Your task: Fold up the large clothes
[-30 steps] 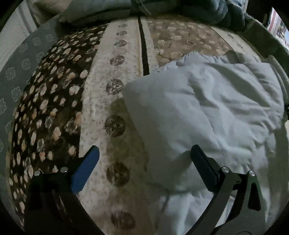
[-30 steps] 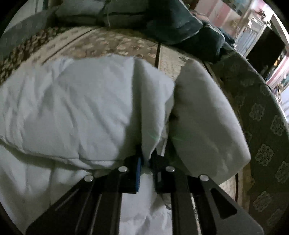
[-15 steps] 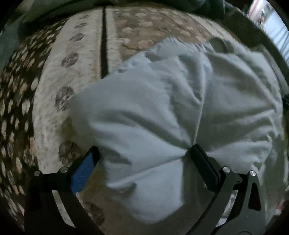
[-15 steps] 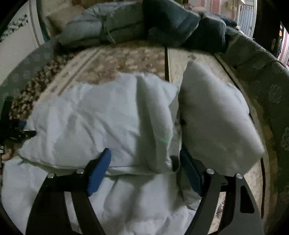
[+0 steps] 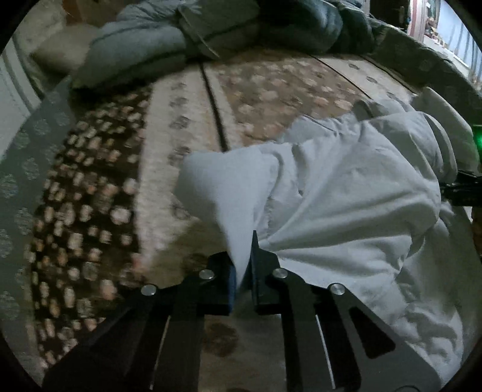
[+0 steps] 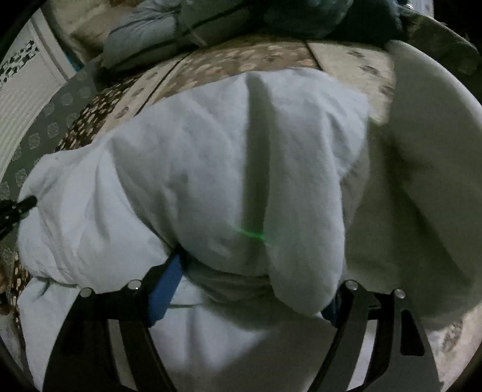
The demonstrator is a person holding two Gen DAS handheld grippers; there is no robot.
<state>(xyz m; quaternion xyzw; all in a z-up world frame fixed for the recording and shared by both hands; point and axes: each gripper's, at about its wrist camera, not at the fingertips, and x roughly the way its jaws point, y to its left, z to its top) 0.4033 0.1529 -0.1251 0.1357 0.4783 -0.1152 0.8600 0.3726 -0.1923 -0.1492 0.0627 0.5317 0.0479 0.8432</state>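
Note:
A large white padded garment [image 5: 346, 187] lies bunched on a patterned bed cover [image 5: 271, 96]. My left gripper [image 5: 242, 265] is shut on a pinched fold at the garment's left edge, and the fabric rises in a peak from its jaws. In the right wrist view the garment [image 6: 211, 165] lies folded over itself. My right gripper [image 6: 253, 280] stands wide open around the near bulge of that fold; the blue left pad [image 6: 168, 283] is beside the fabric and the right pad is mostly hidden behind it. The left gripper's tip [image 6: 15, 208] shows at the far left.
An off-white padded piece [image 6: 421, 165] lies just right of the fold. Grey-blue bedding [image 5: 150, 39] and a dark blue pile [image 5: 316, 27] are heaped at the back. The cover's grey flowered border [image 5: 30, 150] runs along the left edge.
My left gripper went from wide open over the garment's edge to shut on it and rose. My right gripper let go of the fold, opened wide and moved closer over it.

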